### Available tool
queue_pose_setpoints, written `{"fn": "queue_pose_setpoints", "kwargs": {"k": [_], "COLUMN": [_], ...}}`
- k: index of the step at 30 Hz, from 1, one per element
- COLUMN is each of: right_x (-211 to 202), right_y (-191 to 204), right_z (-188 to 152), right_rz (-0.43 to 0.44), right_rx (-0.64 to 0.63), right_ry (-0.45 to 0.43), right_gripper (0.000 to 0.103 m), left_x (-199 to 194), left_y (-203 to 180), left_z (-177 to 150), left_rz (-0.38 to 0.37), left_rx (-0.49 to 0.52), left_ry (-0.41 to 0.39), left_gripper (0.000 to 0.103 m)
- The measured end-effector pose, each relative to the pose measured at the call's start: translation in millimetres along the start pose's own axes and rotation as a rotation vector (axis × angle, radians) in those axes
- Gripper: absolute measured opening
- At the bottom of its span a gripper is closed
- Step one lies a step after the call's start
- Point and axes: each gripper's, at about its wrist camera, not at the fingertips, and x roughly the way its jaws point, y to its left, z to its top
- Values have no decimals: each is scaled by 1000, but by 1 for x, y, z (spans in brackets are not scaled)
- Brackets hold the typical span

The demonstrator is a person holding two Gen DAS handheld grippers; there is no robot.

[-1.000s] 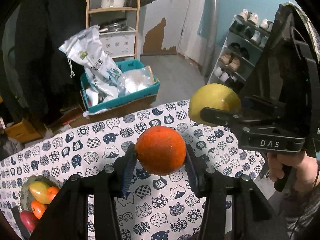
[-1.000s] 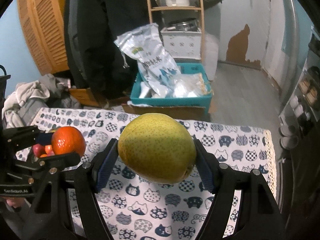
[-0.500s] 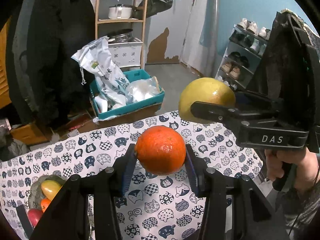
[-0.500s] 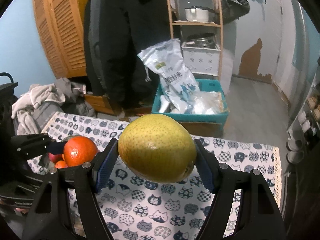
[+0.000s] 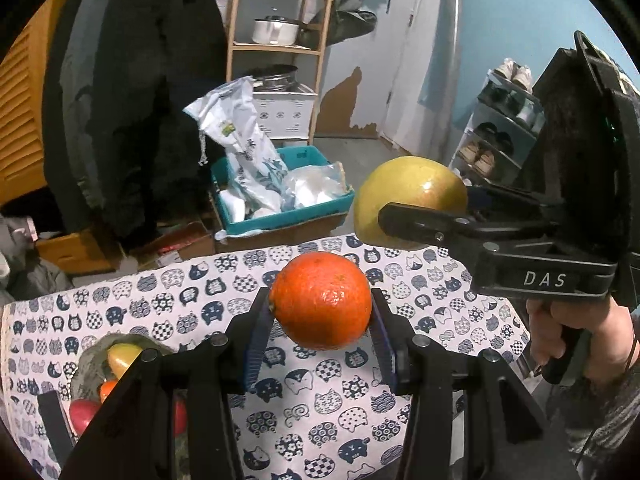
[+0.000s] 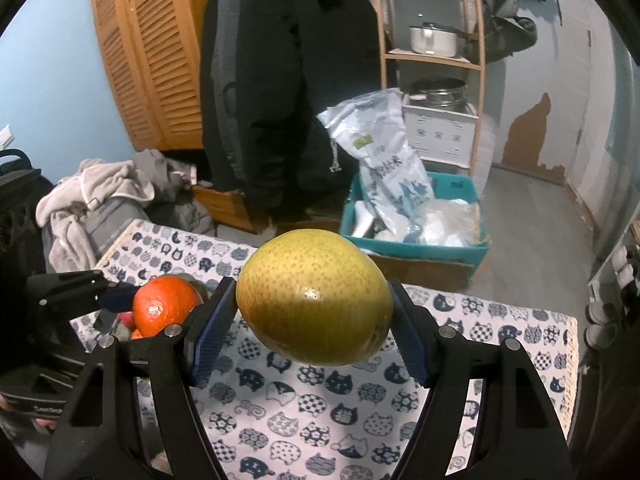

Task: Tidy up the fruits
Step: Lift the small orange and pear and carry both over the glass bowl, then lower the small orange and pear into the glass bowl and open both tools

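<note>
My left gripper (image 5: 322, 320) is shut on an orange (image 5: 321, 300), held in the air above the cat-print tablecloth (image 5: 312, 408). My right gripper (image 6: 310, 320) is shut on a yellow-green pear (image 6: 314, 298), also lifted over the cloth. In the left wrist view the pear (image 5: 408, 184) shows to the upper right, clamped in the other gripper, which a hand (image 5: 576, 340) holds. From the right wrist view the orange (image 6: 166, 310) appears at the left. A grey bowl (image 5: 90, 364) with several fruits sits at the table's left, partly hidden by my left gripper's frame.
Beyond the table's far edge stands a teal crate (image 6: 416, 240) with plastic bags on a cardboard box. A dark coat (image 6: 288, 80) hangs behind it, a wooden shelf (image 6: 432, 56) holds pots, and a shoe rack (image 5: 500, 128) is at the right. Clothes (image 6: 100, 196) are piled left.
Both grippers have risen and drawn back with their fruits still clamped. More of the room behind shows, and the table and bowl sit lower in each view.
</note>
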Motion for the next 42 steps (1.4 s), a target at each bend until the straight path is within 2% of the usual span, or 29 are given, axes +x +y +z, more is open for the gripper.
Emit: {"fn": "queue_pose_setpoints", "kwargs": {"k": [9,27,33,38,42], "right_x": [18,67,88,107,126], "right_y": [33,103,124,143,158], "right_z": [11,25,24,19,12], "right_rz": [45,143,176,203,230], "right_rx": [-41,-127,-141,-152,-163], "right_ry": [15,83,123,164,207], "right_gripper": [74,74,74,74,74], "left_x": [-17,-38,-38,-30,-23], "left_y": [29,114,146,172,189], "left_z": [-10,-46,-66,-89,-106], "left_rz": [37,144,193,194,235], "left_rx": [-43,-196,-253,-316,-341], "left_ry": [-11,13,41,94,134], "left_gripper": [48,48,48,48,48]}}
